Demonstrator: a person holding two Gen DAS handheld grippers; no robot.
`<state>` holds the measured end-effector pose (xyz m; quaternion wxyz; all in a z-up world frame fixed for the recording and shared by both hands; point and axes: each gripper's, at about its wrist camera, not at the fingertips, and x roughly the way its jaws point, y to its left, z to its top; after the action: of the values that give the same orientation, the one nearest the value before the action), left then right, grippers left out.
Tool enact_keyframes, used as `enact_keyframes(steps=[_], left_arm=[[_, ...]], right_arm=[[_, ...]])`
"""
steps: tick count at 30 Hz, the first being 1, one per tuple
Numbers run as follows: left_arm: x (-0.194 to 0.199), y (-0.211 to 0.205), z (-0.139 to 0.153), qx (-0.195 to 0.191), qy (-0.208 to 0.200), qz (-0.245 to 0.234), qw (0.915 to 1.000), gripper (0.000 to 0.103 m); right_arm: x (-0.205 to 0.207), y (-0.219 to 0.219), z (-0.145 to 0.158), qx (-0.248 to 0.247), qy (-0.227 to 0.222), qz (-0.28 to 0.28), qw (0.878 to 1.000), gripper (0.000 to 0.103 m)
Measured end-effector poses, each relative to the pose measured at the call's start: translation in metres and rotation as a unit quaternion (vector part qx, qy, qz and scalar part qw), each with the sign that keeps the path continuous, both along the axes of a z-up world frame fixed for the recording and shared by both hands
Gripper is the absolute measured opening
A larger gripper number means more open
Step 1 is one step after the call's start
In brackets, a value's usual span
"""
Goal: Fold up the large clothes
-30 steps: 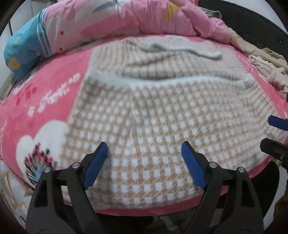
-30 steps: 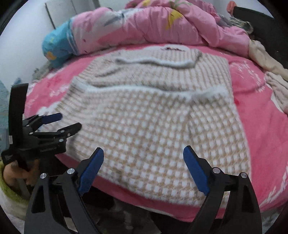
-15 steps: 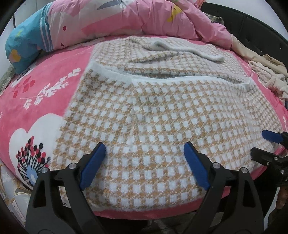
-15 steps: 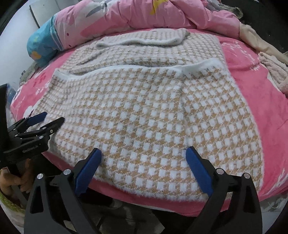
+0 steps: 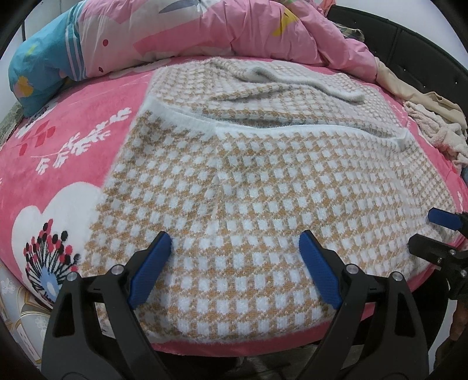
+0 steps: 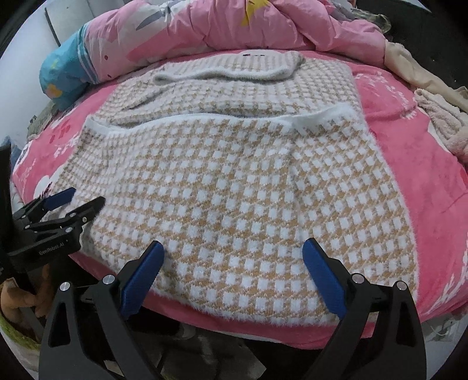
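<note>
Both cameras now sit closer over the sweater (image 5: 263,204), which lies flat on the pink bed (image 5: 73,152), lower half folded up. Left gripper (image 5: 234,257) spread wide, empty. Right gripper (image 6: 234,263) has just been opening, nothing between; both poised at near edge for next fold.

The sweater (image 5: 263,204) is checked in tan and white squares with plain white fuzzy bands along its edges, and it looks greyer toward the collar. The blanket (image 5: 73,152) under it is bright pink with white sprigs, small red shapes, and a white heart holding a black, red and blue burst. The quilt (image 6: 204,26) is pale pink with yellow and grey marks and a blue, white-striped end; both grippers are black with blue pads (image 6: 140,280).
</note>
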<state>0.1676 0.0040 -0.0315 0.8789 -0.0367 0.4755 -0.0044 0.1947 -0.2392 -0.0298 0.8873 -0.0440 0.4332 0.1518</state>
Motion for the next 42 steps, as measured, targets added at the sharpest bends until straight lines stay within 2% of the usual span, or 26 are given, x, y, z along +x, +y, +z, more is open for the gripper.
enact_keyframes(steps=[32, 35, 40, 42], left_arm=[[0.000, 0.004, 0.000, -0.003, -0.003, -0.003, 1.0000, 0.086], [-0.005, 0.005, 0.001, -0.006, -0.020, 0.003, 0.9998, 0.086], [-0.027, 0.019, 0.014, 0.008, -0.096, 0.017, 0.9953, 0.086], [-0.032, 0.028, 0.017, 0.004, -0.110, 0.020, 0.9937, 0.086]], right_arm=[[-0.002, 0.001, 0.008, 0.021, -0.008, 0.005, 1.000, 0.093], [-0.003, 0.001, 0.011, 0.029, -0.012, 0.006, 1.000, 0.093], [-0.006, 0.005, 0.012, 0.033, -0.022, 0.023, 0.999, 0.093], [-0.004, 0.009, 0.008, 0.025, -0.022, 0.027, 0.999, 0.093]])
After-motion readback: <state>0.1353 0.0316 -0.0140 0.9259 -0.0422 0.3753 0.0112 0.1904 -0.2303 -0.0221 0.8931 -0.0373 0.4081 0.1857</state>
